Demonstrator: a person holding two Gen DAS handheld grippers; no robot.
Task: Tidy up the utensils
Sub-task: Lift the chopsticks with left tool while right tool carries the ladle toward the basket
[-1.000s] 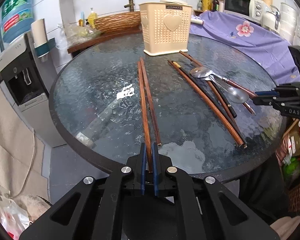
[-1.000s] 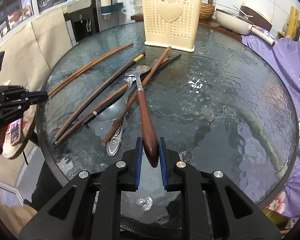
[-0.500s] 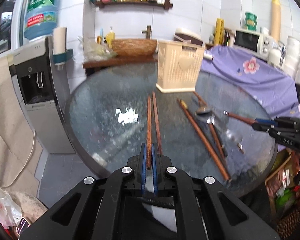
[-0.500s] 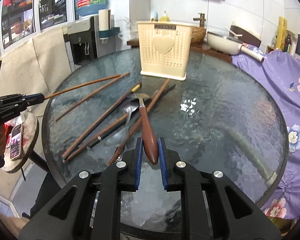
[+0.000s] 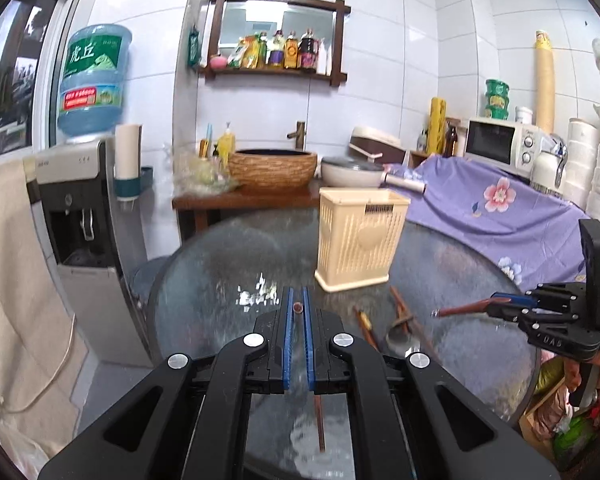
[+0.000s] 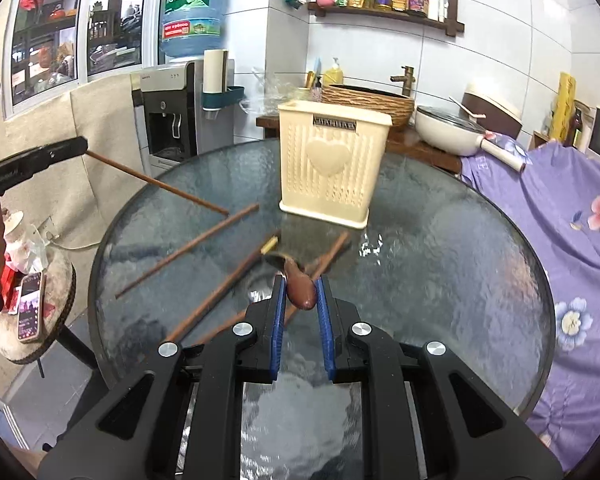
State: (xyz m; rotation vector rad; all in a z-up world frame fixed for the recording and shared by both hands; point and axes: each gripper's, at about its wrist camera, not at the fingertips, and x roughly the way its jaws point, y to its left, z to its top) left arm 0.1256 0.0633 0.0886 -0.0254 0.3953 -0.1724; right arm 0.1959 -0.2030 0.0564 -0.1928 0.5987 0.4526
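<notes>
Occupying most of both views, the round glass desk (image 6: 440, 248) is being left bare near its right rim; the cream holder (image 6: 332, 168) is being kept upright toward its far edge. A chopstick (image 6: 156, 184) is being clenched by the left tongs (image 5: 298, 310), a wooden-handled spoon (image 6: 300, 294) by the right tongs (image 6: 299, 300), both above loose chopsticks (image 6: 188, 252).

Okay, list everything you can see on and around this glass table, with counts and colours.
utensil basket: one, cream, upright at the table's far side
glass table: one, round, dark rim
loose chopsticks: at least three, brown, lying on the glass
held chopstick: one, brown, lifted at the left
spoon: one, reddish-brown handle, lifted
purple cloth: one, flowered, right of the table
water dispenser: one, grey, blue bottle on top
pan: one, white, on the counter behind
phone: one, on a small side table
left tongs: shut on the held chopstick
right tongs: shut on the spoon
</notes>
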